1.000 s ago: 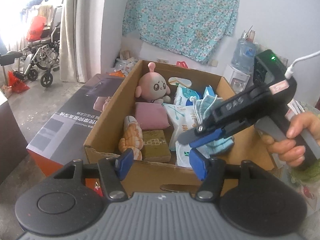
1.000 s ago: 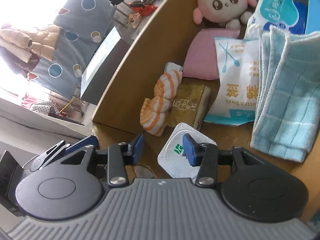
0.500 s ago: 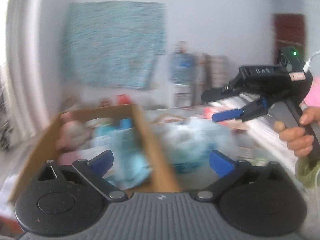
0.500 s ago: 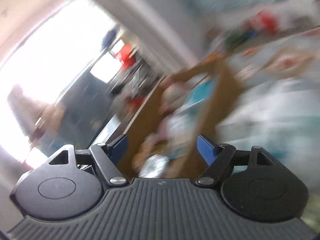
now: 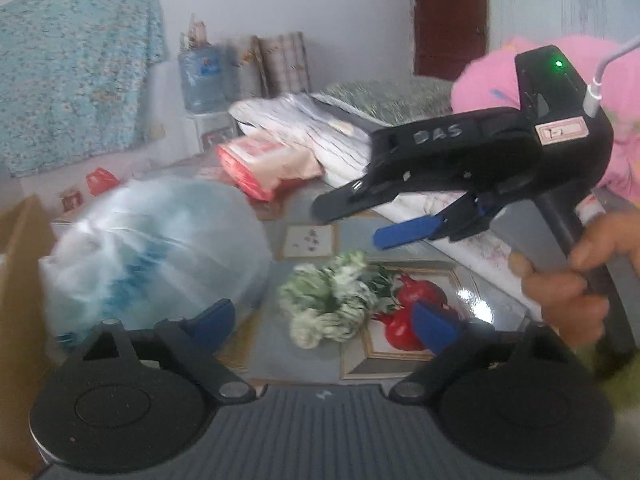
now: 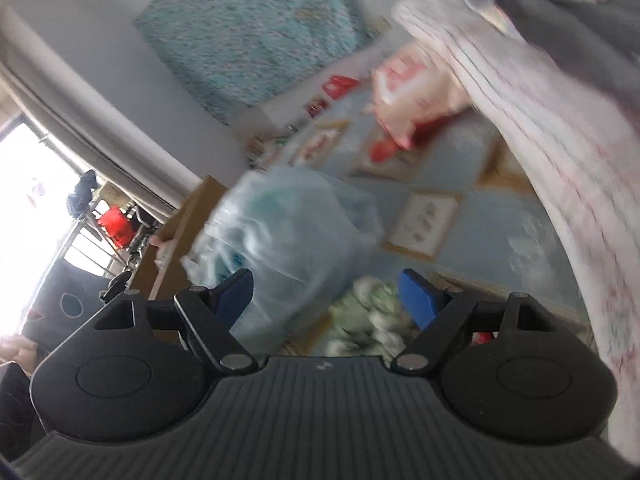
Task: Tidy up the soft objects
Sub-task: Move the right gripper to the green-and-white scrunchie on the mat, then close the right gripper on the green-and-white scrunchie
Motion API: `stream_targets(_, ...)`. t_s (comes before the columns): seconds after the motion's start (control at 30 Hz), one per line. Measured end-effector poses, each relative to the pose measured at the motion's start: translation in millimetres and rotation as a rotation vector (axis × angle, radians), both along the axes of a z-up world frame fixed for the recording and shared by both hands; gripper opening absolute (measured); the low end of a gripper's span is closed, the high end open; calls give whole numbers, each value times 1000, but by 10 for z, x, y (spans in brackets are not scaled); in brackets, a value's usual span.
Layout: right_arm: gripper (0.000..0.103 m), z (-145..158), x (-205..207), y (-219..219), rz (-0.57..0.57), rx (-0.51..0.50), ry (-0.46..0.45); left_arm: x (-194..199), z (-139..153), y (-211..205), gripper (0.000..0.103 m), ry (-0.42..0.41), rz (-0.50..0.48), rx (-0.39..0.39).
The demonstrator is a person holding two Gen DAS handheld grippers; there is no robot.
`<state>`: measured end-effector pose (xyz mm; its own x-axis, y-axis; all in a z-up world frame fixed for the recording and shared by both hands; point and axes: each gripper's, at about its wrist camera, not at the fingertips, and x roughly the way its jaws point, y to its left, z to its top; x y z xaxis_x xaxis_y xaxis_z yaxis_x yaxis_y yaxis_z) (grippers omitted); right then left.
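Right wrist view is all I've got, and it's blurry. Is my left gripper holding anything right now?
Observer: No. The left gripper is open. Its jaws have just been closing a little, and nothing is between them.
Operator: What is it aimed at?
Observer: The green and white fluffy bundle lies just ahead of its fingers on the patterned tablecloth, to the right of the clear plastic bag.
Operator: How does my right gripper look from outside?
Observer: The right gripper is open and empty, its jaws having just been opening. A hand grips its handle, above and to the right of the bundle.
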<state>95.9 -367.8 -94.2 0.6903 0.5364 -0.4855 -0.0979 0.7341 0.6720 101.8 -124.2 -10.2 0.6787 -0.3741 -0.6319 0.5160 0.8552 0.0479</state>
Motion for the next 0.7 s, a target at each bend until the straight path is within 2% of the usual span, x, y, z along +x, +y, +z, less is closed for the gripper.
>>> stream_targets(0.17, 67, -180, 51, 72, -13, -90, 11, 213, -304, -246, 84, 41, 3, 102)
stream_targets(0.27, 60, -254, 73, 81, 1, -98, 22, 314, -414, -279, 74, 77, 19, 140)
stream_targets(0.4, 47, -350, 89, 107, 17, -112, 41, 379, -483, -263, 67, 100, 21, 133)
stream_targets(0.47, 36, -381, 99, 94, 23, -109, 47, 388, -488, -260, 55, 95, 16, 125)
stream_targets(0.5, 26, -409, 110, 101, 23, -110, 54, 397, -486, -260, 46, 91, 16, 123)
stream_targets(0.53, 22, -413, 106, 103, 22, -105, 56, 409, -486, -262, 42, 88, 17, 125)
stream_targets(0.63, 18, -409, 115, 107, 16, -90, 48, 433, -459, -315, 29, 85, 17, 124)
stream_targets(0.7, 17, -357, 120, 106, 9, -78, 31, 484, -422, -353, 26, 75, 10, 123)
